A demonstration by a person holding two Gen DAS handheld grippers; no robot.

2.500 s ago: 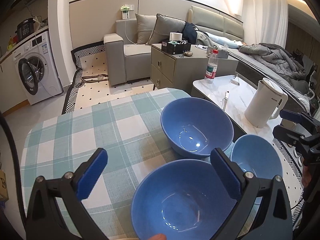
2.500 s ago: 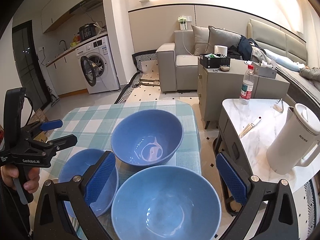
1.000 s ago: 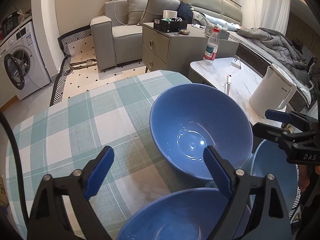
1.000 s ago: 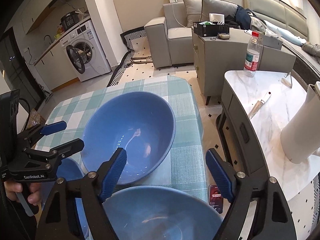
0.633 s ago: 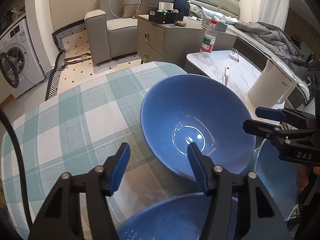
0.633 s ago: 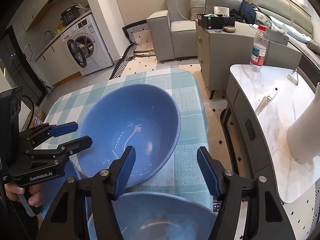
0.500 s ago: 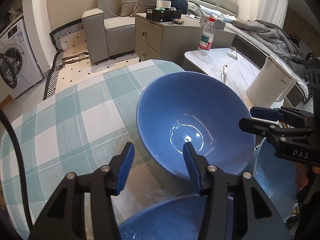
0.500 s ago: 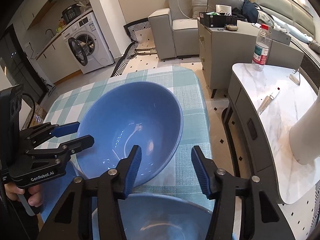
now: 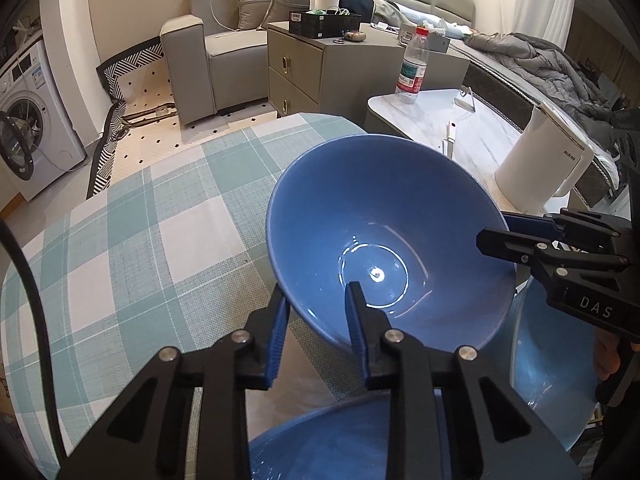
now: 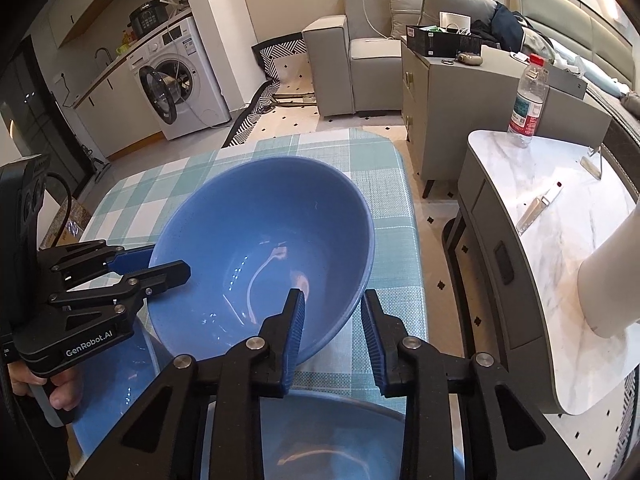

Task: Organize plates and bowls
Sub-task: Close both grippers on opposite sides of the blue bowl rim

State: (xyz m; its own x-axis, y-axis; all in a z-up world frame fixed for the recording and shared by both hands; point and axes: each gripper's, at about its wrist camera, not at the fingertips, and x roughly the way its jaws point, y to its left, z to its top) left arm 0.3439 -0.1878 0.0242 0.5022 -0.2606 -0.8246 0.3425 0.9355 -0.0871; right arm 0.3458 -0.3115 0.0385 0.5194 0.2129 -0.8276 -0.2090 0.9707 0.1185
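Observation:
A large blue bowl sits on the checked tablecloth. My left gripper straddles its near-left rim, one finger inside and one outside, closed on the wall. My right gripper straddles the opposite rim the same way. Each gripper shows in the other's view, the right one and the left one, clamped on the rim. Two more blue bowls lie near: one under the left gripper and one to its right; they also show in the right wrist view.
A white kettle and a water bottle stand on the marble side table to the right of the dining table. A grey cabinet, sofa and washing machine are beyond.
Both grippers moved forward from over the near bowls to the far large bowl and closed their fingers from wide open onto its rim, one on each side.

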